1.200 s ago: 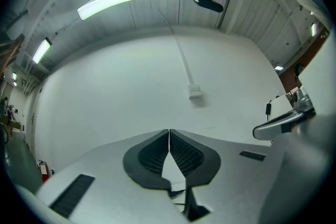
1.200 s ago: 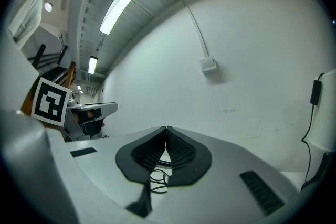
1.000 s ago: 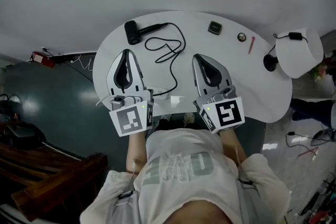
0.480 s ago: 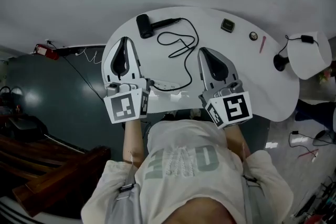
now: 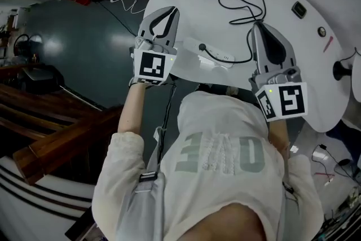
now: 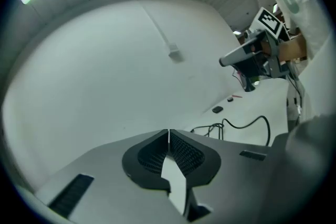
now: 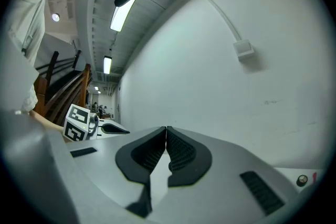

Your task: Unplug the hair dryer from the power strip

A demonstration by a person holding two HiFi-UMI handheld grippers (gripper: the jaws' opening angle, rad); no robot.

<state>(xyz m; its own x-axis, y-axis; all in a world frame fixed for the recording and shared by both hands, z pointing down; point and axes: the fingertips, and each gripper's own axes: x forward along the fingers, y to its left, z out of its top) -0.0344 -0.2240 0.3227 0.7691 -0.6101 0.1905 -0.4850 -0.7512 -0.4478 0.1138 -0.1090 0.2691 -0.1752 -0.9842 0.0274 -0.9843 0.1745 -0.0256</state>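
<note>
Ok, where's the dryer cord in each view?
Head view: cord upper right of centre, looped on the table ahead of the right gripper.
Left gripper view: low, right of centre.
Right gripper view: not in it.
Shared landmark: the right gripper, also at the left gripper view's right.

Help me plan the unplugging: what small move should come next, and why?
Probably open the left tongs and ease them toward the black plug in the power strip. They are shut and empty, as are the right tongs, nothing touches the plug, and it sits nearer the left.
</note>
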